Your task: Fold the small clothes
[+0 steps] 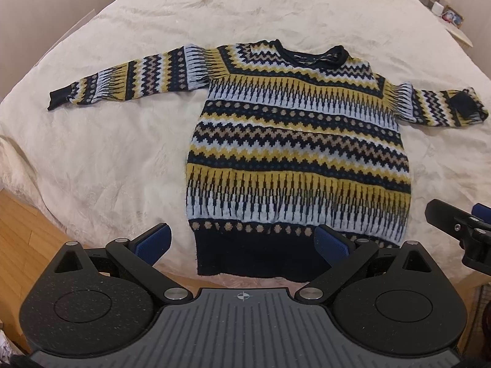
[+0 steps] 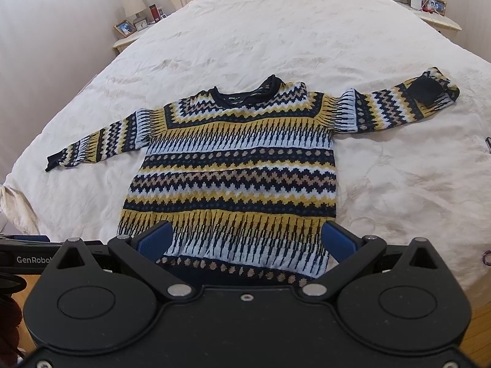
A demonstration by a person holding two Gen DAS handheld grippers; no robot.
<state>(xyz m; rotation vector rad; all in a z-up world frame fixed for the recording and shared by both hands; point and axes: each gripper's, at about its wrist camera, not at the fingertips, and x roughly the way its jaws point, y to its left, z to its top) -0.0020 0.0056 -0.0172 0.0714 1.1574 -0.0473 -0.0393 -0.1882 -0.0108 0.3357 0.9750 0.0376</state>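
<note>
On the cream bed [image 1: 92, 153], one patterned sweater [image 1: 294, 159] lies flat; left gripper [image 1: 242, 242] and right gripper [image 2: 245, 240] both gape, empty.

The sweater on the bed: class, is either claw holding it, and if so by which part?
Nothing is held. The sweater lies flat on the bed; the left claw and right claw hover open near its hem.

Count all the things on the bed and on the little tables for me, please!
Sweater on the bed: 1
Lamps: 2
Picture frames: 2
Red bottle: 1
Total: 6
</note>
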